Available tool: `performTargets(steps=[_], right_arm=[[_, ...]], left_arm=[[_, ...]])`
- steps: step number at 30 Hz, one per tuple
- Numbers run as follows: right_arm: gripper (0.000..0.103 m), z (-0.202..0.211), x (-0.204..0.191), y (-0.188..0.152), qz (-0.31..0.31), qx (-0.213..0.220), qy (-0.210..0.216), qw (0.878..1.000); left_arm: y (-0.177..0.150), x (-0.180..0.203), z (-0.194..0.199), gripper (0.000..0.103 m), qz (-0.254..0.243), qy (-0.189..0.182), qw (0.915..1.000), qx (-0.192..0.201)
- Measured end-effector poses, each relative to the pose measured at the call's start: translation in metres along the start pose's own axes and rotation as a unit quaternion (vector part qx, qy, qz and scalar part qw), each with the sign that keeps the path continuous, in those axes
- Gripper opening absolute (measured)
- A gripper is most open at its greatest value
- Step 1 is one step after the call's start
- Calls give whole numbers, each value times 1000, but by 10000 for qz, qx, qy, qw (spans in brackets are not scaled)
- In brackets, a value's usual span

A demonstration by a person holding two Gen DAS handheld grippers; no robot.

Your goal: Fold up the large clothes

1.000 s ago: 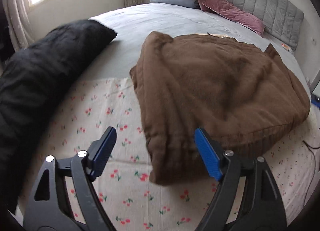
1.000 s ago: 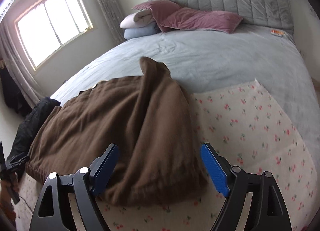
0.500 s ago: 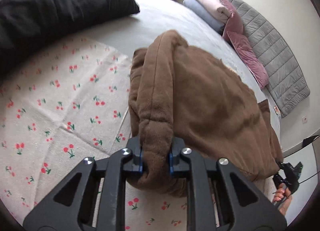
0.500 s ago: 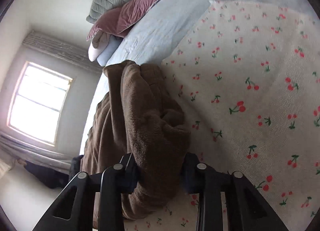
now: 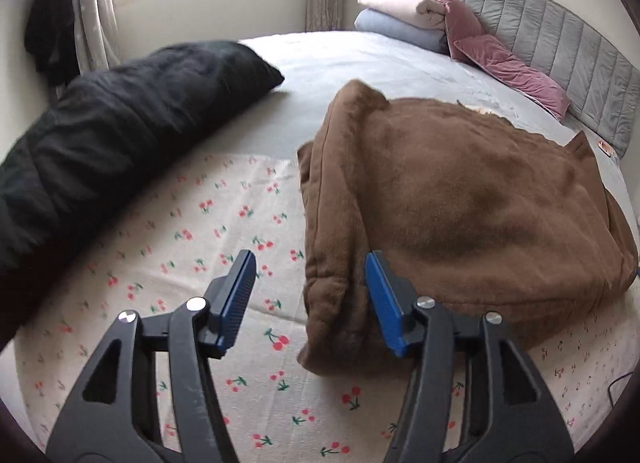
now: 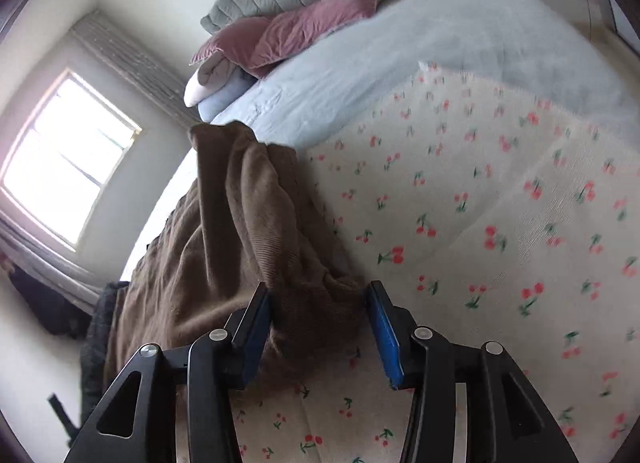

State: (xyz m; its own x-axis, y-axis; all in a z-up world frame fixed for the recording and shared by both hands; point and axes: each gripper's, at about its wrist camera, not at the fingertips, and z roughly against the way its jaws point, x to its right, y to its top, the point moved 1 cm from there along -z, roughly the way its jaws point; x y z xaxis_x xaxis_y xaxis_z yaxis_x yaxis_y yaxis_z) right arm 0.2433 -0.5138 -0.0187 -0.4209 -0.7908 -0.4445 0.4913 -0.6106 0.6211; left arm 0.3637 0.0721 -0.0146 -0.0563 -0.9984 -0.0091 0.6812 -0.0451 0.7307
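A large brown fleece garment point(image 5: 460, 199) lies folded on a cherry-print cloth point(image 5: 192, 247) on the bed. My left gripper point(image 5: 310, 299) is open just above the garment's near left corner, with the folded edge between its blue pads point(image 5: 382, 299) but not clamped. In the right wrist view the same garment point(image 6: 240, 231) lies bunched to the left. My right gripper point(image 6: 318, 327) is open with a thick fold of the garment's near corner between its jaws, loose.
A black coat point(image 5: 108, 131) lies along the bed's left side. Folded pink and blue blankets point(image 5: 404, 19) and mauve pillows point(image 5: 504, 63) sit by the grey headboard point(image 5: 560, 39). A window point(image 6: 60, 159) is on the left wall.
Half a second ago both grippers were shut on the garment's near corners. Both have now opened and let go, and the garment lies flatter on the cloth.
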Motion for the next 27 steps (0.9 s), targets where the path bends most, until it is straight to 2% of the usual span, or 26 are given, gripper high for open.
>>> performTargets(steps=[2, 3, 6, 8, 10, 13, 15, 18, 20, 21, 22, 23, 24, 25, 26, 27], right_arm=[[49, 20, -24, 12, 652, 520, -367, 9958], [49, 20, -40, 18, 927, 576, -411, 9932], [45, -16, -87, 32, 1454, 202, -387, 9884], [43, -50, -107, 40, 1680, 47, -563, 9842], [43, -83, -120, 44, 1825, 50, -879, 9793], [45, -122, -109, 61, 1602, -28, -960, 9824], [45, -144, -95, 71, 1280, -165, -983, 9867], [46, -172, -86, 81, 904, -574, -699, 9918], [58, -193, -84, 84, 627, -816, -453, 9937], [61, -197, -85, 85, 588, -768, -432, 9944], [61, -201, -85, 86, 534, -715, -408, 9952], [60, -201, -87, 86, 455, -652, -390, 9961], [45, -202, -89, 86, 471, -593, -362, 9965], [16, -200, -93, 86, 607, -532, -393, 9960], [12, -195, -99, 86, 804, -420, -470, 9948], [8, -187, -107, 87, 1052, -206, -612, 9924]], left_arm=[[14, 9, 8, 58, -229, -39, 9994, 250], [21, 17, 7, 59, -340, -134, 9988, 317], [43, 46, -14, 59, -682, -249, 9970, 272], [58, 67, -38, 59, -774, -328, 9964, 134], [71, 79, -61, 59, -745, -175, 9971, 16], [92, 67, -98, 59, -375, 261, 9989, -50], [101, 47, -119, 59, 62, 370, 9991, -211], [109, 22, -153, 59, 756, 312, 9943, -685], [110, 15, -169, 59, 1176, 29, 9890, -895], [111, 15, -175, 54, 1307, -143, 9866, -965], [111, 19, -177, 32, 1369, -405, 9848, -987], [112, 24, -179, 23, 1333, -509, 9845, -1021], [113, 31, -179, 12, 1228, -474, 9862, -1009], [114, 37, -175, 9, 1107, -368, 9893, -877], [116, 41, -166, 9, 1025, -272, 9923, -639], [119, 40, -152, 8, 1064, -228, 9938, -238]])
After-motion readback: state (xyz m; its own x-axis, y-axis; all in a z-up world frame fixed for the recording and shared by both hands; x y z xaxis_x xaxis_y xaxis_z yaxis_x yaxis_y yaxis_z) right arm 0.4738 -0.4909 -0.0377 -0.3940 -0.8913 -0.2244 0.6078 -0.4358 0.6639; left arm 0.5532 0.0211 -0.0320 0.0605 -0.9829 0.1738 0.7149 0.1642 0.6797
